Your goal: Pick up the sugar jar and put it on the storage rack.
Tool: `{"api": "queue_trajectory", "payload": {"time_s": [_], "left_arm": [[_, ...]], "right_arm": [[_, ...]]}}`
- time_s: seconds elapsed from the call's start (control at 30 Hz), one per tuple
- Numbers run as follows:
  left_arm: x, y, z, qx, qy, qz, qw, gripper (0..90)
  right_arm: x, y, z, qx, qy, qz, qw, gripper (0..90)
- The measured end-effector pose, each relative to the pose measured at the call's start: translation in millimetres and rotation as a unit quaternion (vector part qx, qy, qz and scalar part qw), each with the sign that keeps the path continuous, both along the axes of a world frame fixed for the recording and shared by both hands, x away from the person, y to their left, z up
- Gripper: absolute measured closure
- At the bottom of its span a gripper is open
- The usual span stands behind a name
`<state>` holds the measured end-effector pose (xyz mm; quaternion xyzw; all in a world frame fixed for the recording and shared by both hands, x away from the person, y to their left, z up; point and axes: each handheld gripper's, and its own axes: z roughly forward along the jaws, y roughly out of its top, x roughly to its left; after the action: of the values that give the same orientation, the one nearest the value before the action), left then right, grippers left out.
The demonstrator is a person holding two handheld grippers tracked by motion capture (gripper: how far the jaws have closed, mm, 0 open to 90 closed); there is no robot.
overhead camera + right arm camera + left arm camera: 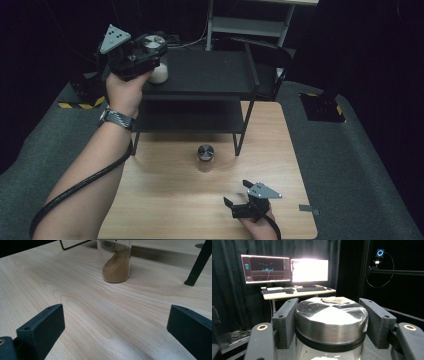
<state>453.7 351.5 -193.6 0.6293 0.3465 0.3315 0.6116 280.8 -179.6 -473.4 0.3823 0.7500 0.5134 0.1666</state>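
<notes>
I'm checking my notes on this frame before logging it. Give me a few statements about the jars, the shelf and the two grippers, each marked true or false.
1. The left gripper is clamped around the metal lid of the jar of white powder. True.
2. That jar stands on the wooden table. False: it is at the top tier of the black shelf.
3. The right gripper is open and holds nothing. True.
4. The jar of brown powder lies on its side. False: it stands upright on the table.
</notes>
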Motion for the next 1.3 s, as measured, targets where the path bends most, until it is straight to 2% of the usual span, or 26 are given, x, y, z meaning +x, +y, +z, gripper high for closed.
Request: {"api": "queue_trajectory", "payload": {"time_s": [0.3,0.57,0.93,1.07,1.3], "left_arm": [[2.9,-2.9,-0.9,0.005,0.004,0.000,1.0000,34.4],[3.2,1.5,-5.0,-0.008,0.005,-0.001,1.0000,34.2],[4.2,1.5,-0.1,0.003,0.014,-0.003,0.9999,33.5],[6.1,3.5,-0.9,-0.004,0.023,-0.006,0.9997,32.1],[4.8,3.7,-1.3,0.001,0.024,-0.005,0.9997,29.4]], "right_arm": [[-0.1,-0.3,-0.1,0.001,0.001,0.000,1.0000,1.2],[0.1,-0.1,-0.1,0.000,0.000,0.001,1.0000,1.2],[0.1,0.3,0.3,-0.002,0.000,0.001,1.0000,1.2],[0.2,0.5,0.4,-0.002,0.000,0.001,1.0000,1.2],[0.3,0.3,0.3,-0.001,0.000,0.001,1.0000,1.2]]}}
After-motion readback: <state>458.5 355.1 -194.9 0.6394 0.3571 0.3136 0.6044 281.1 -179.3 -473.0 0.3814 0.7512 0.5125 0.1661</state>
